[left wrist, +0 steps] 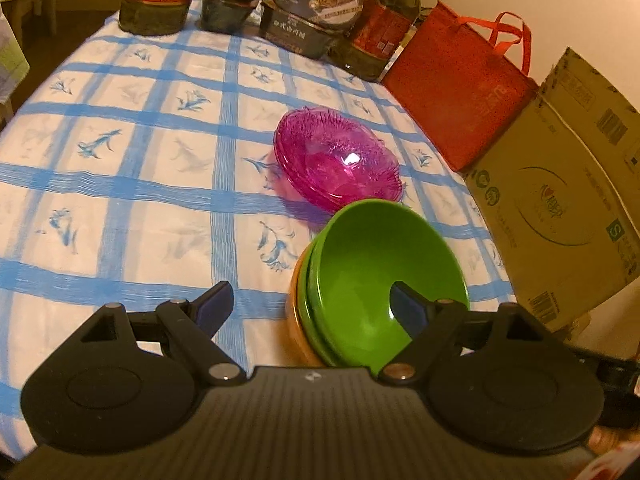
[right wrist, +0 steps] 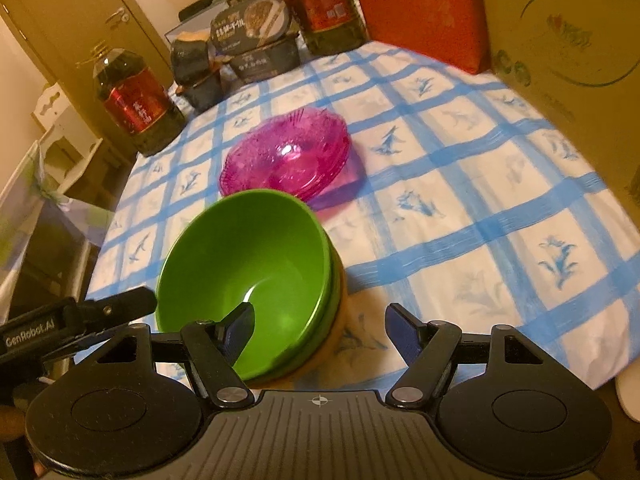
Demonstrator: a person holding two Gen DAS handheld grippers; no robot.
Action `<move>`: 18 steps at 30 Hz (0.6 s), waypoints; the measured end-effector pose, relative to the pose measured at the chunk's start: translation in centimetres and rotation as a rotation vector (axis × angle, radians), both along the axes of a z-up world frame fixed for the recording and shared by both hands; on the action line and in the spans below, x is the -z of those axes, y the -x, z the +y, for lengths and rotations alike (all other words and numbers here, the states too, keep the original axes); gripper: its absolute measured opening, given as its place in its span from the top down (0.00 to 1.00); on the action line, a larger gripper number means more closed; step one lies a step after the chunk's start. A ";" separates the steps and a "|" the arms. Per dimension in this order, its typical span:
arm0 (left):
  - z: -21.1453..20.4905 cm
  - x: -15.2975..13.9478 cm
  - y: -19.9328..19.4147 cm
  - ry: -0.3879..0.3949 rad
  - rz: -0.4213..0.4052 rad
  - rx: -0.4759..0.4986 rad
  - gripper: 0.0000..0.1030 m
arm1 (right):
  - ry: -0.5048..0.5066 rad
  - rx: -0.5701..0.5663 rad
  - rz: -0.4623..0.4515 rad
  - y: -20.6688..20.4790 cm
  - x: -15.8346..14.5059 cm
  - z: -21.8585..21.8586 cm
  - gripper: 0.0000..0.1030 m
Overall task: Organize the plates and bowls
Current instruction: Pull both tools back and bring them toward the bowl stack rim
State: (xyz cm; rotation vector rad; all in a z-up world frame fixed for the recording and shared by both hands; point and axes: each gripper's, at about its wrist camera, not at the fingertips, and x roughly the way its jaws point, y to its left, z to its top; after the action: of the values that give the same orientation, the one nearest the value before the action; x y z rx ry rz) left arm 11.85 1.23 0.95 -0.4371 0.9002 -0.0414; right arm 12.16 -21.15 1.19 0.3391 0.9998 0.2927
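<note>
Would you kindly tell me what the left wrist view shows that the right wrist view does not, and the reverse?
Only the left wrist view shows the red bag's handles. Only the right wrist view shows the wooden cabinet door and the left hand-held gripper edging in. Both show the green bowl stacked on an orange one, the pink glass bowls, and the blue checked tablecloth.

Green bowls (left wrist: 372, 264), glossy and upright, are nested atop an orange bowl (left wrist: 298, 334) whose edge shows beneath; the stack stands near the bench's front edge. Directly behind, just beside but not clearly touching, sits a stack of translucent magenta ribbed dishes (left wrist: 336, 160), upright and empty.
</note>
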 end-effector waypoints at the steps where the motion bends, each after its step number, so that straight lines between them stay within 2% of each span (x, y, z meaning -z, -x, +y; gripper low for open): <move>1: 0.0 0.2 -0.3 0.001 0.003 0.001 0.19 | 0.006 -0.002 0.003 -0.3 0.2 0.1 0.30; 3: 0.1 0.7 -1.0 0.002 0.006 0.020 0.19 | 0.011 -0.007 0.012 -0.8 0.7 0.4 0.30; 6: 0.4 1.9 -2.2 0.032 0.061 0.029 0.19 | 0.019 -0.011 0.026 -1.6 1.4 0.6 0.30; 9: 0.6 2.9 -3.0 0.038 0.104 0.032 0.29 | 0.021 -0.013 0.036 -2.4 1.9 0.7 0.36; 11: 0.8 3.4 -3.4 0.052 0.125 0.032 0.38 | 0.020 -0.028 0.046 -2.9 2.2 0.9 0.49; 14: 0.8 3.9 -4.0 0.063 0.143 0.044 0.49 | 0.032 -0.039 0.065 -3.6 2.7 1.2 0.54; 18: 0.6 4.3 -4.6 0.076 0.155 0.063 0.54 | 0.034 -0.045 0.080 -4.3 3.2 1.5 0.57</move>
State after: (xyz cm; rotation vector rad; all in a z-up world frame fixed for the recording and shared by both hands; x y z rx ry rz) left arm 16.40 1.86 -3.33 -0.4872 1.0676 -0.1007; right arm 16.42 -19.67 -1.99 0.2991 1.0915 0.3045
